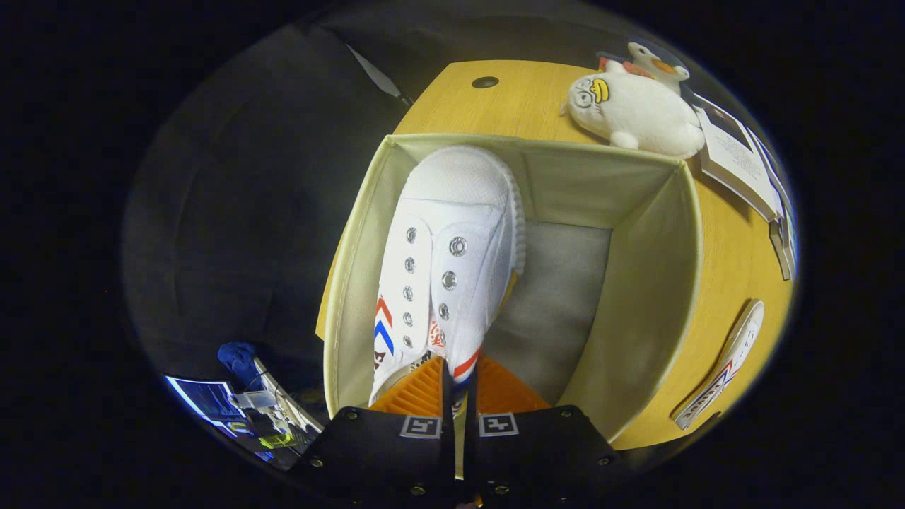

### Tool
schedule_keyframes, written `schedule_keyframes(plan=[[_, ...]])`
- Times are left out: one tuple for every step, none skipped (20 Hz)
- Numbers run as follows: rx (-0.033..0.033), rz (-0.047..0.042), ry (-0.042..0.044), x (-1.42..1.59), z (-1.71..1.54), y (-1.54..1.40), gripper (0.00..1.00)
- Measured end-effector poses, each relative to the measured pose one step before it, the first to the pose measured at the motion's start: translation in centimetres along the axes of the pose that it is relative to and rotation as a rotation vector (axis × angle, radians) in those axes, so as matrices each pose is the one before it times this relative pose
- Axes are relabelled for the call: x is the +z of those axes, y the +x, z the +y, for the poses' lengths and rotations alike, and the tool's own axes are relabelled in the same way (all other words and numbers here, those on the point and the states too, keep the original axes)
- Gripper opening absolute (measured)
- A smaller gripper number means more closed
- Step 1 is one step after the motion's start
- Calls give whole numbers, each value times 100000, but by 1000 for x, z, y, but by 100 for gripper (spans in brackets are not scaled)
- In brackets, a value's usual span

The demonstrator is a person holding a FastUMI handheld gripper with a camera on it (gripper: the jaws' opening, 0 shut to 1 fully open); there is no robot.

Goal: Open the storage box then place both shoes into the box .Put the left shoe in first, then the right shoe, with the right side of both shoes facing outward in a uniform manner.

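Observation:
A white canvas shoe (452, 261) with red and blue chevrons and metal eyelets hangs toe-forward inside the open pale fabric storage box (654, 283), close to the box's left wall. My gripper (459, 385) is shut on the shoe's heel collar, both fingers pressing its rim. The box's grey bottom shows to the right of the shoe. The second white shoe (725, 367) lies on the yellow wooden table (509, 99) outside the box, beside its right wall.
A white plush duck (633, 109) lies on the table beyond the box, with a smaller plush toy (654, 60) behind it. Papers (742, 166) lie at the table's right side. A round cable hole (485, 82) is in the tabletop's far part.

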State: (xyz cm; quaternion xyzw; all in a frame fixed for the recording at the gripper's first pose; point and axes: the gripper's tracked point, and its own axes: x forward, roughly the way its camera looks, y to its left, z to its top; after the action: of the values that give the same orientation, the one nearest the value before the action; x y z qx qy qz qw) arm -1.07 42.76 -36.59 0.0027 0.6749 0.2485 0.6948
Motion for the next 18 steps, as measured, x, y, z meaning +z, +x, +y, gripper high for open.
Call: schedule_keyframes(plan=[[-959, 431, -2172, 84, -66, 373, 5], [-613, 1127, -332, 140, -66, 622, 5], [-295, 853, 595, 247, 89, 467, 5], [-757, 952, -315, -11, -54, 516, 5], [-2289, 888, -1308, 84, -399, 793, 5], [-2904, 781, -1599, 83, -608, 699, 5], [-2330, 886, -1248, 66, -641, 631, 5], [-689, 581, -978, 141, -173, 755, 5], [2391, 269, 190, 126, 168, 422, 5], [3304, 841, 703, -206, 599, 349, 9], [1481, -960, 749, 138, 302, -719, 31], [482, -1816, -629, 262, 129, -900, 36], [1085, -2731, -1182, 522, 79, -1157, 51], [1418, -3111, -1234, 503, 199, -1417, 61], [1883, -3040, -681, 648, 312, -1960, 83], [2281, -2906, 9, 361, 292, -1494, 86], [2569, -2633, 412, 375, 149, -1957, 86], [2206, -2674, 250, 414, 50, -1871, 86]])
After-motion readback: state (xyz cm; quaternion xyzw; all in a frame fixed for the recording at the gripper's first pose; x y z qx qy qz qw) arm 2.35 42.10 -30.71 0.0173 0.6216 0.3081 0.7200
